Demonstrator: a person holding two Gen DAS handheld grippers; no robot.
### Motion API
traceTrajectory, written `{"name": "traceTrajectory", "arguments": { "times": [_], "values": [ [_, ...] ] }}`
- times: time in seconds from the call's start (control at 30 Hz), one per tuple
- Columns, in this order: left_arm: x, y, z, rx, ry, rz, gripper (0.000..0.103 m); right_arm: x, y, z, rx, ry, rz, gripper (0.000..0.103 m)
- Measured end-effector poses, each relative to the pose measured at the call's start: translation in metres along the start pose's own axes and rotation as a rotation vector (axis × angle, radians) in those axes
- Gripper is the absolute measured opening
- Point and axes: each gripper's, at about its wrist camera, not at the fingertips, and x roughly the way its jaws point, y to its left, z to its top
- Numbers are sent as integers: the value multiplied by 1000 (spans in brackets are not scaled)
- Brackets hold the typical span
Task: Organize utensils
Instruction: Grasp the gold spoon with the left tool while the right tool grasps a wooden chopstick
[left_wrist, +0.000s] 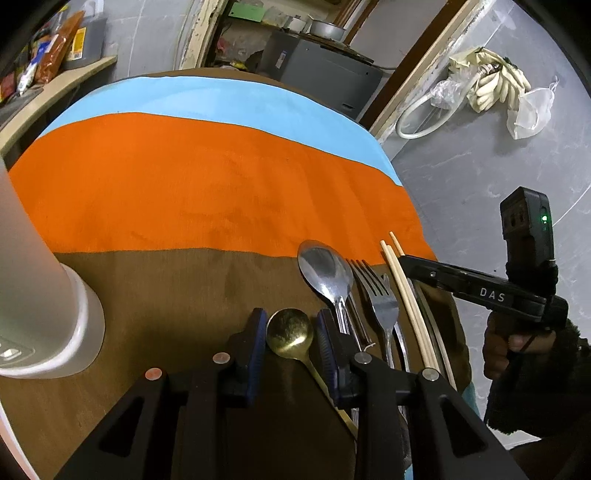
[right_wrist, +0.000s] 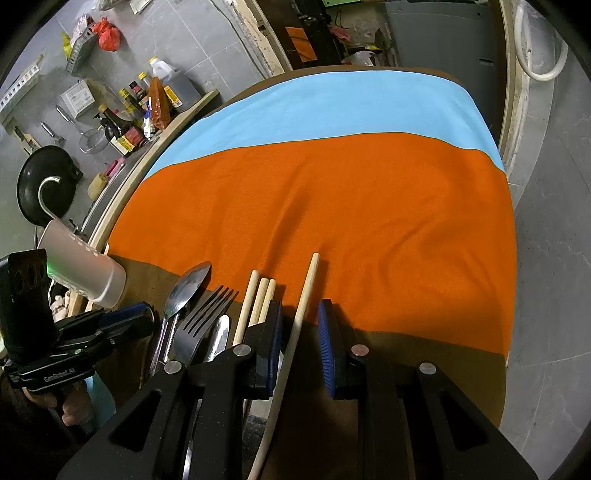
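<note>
A small gold spoon (left_wrist: 290, 334) lies on the brown cloth with its bowl between the blue pads of my left gripper (left_wrist: 290, 338), which is shut on it. To its right lie a silver spoon (left_wrist: 325, 269), a fork (left_wrist: 373, 291) and pale chopsticks (left_wrist: 404, 291). My right gripper (right_wrist: 299, 343) straddles one chopstick (right_wrist: 304, 295) that lies apart from the others; a clear gap shows beside its right pad, so it is open. Other chopsticks (right_wrist: 258, 299), the fork (right_wrist: 203, 314) and the silver spoon (right_wrist: 184, 288) lie left of it. A white utensil holder (left_wrist: 44, 295) stands at the left.
The table's cloth has blue, orange (right_wrist: 332, 206) and brown bands; its edge falls off at the right. A shelf with bottles (right_wrist: 129, 122) and a black wok (right_wrist: 44, 181) stand beyond the left edge. A hose and gloves (left_wrist: 491, 85) lie on the floor.
</note>
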Motion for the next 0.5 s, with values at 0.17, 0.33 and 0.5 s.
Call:
{"name": "traceTrajectory", "arguments": {
  "times": [0.17,0.33,0.5],
  "values": [
    [0,3,-2,-14,0,-20,24,1,0,-1,-2,1,2,17],
    [2,8,-2,-28,10,-23,9,2,-4,-1,1,8,13,17],
    [7,5,-1,-13,27,-30,9,3,-7,1,9,22,21,17]
  ]
}}
